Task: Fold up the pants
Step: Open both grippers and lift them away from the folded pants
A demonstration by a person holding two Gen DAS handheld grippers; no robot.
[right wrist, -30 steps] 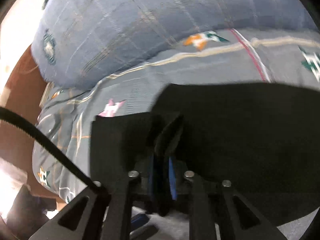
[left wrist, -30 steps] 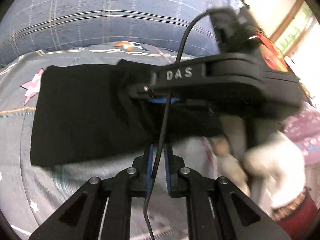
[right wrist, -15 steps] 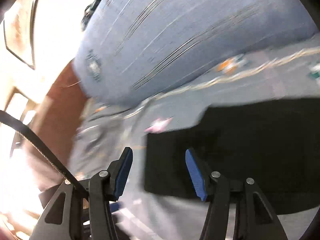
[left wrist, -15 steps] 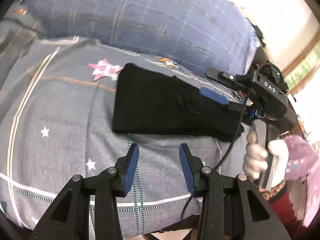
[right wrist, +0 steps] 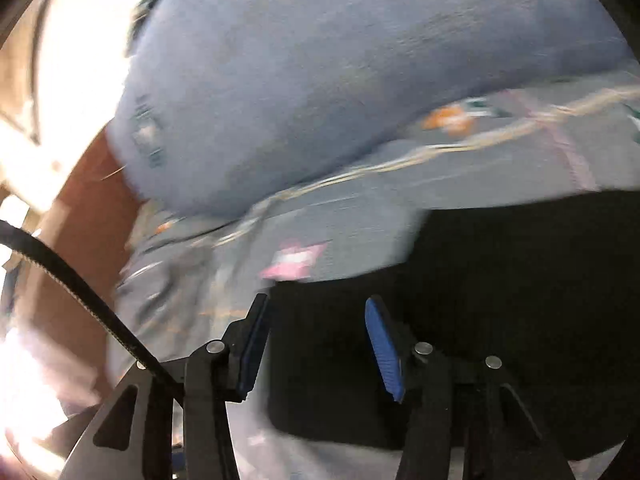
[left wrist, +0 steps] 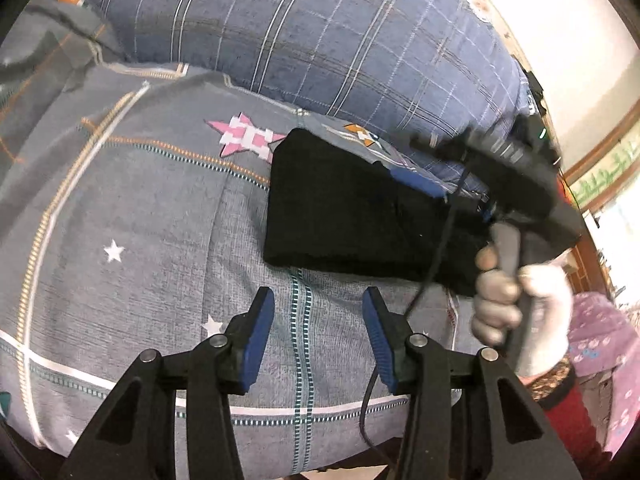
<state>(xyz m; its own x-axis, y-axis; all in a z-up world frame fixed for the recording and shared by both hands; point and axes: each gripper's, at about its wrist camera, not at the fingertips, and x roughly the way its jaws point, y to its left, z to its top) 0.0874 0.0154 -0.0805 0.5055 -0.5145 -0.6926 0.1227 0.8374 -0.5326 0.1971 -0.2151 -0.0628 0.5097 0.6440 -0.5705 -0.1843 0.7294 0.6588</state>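
The black pants lie folded into a flat rectangle on the grey patterned bedspread. My left gripper is open and empty, held back from the near edge of the pants. My right gripper shows in the left wrist view above the right end of the pants, held by a gloved hand. In the blurred right wrist view my right gripper is open and empty over the near corner of the pants.
A big blue checked pillow lies behind the pants and also fills the top of the right wrist view. A black cable hangs across the pants' right end. A wooden bed frame shows at the left.
Both grippers let go of the black fabric, opened and drew back. The pants now lie flat and folded. The right wrist view is blurred by motion.
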